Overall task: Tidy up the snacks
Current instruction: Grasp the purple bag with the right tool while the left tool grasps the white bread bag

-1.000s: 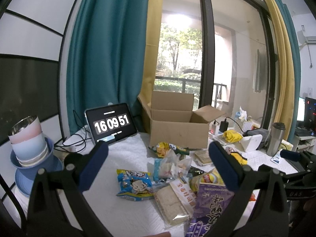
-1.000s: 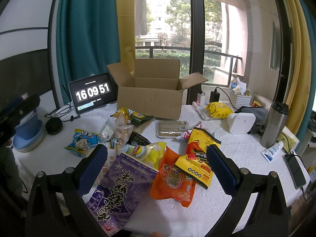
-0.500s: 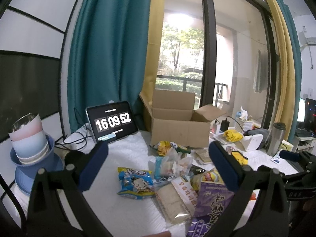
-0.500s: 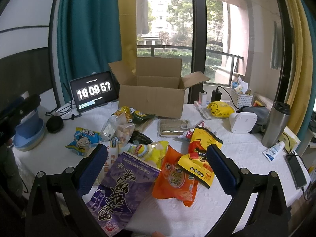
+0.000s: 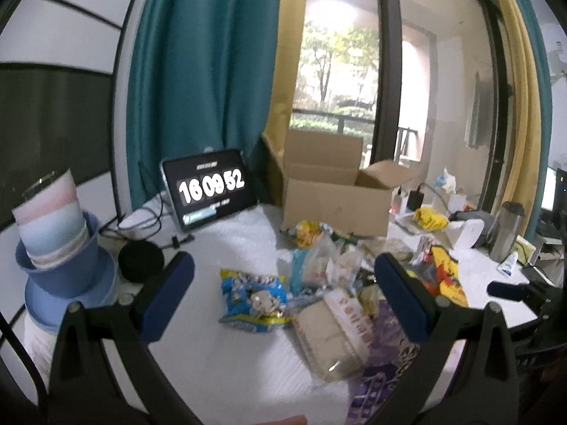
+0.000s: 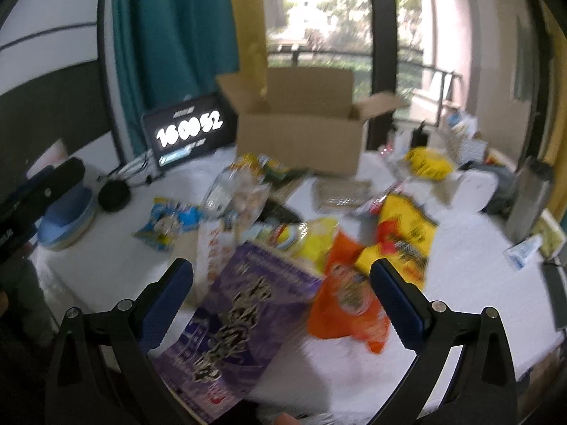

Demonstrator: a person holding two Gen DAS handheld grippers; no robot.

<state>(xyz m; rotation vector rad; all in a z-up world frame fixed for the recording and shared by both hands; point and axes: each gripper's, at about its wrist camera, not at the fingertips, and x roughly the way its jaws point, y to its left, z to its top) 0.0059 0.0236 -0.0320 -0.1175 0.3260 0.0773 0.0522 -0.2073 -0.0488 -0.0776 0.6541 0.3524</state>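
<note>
white cloth-covered table (image 5: 248, 354) carries an open brown cardboard box (image 6: 301, 131). in front of the box lies a heap of snack packets, a purple printed bag (image 6: 241, 301) nearest. left gripper (image 5: 283, 297) and right gripper (image 6: 281, 297) both hover spread wide, empty.

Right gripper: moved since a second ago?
Yes. The right gripper has gone forward and down: the purple bag and cardboard box loom larger, and the view is motion-blurred.

Tablet screen (image 5: 210, 187) on the counter (image 5: 226, 354) displays "16 09 52" in large white digits. Purple snack bag (image 6: 234, 315) carries large characters, blurred and unreadable. Other package print illegible.
</note>
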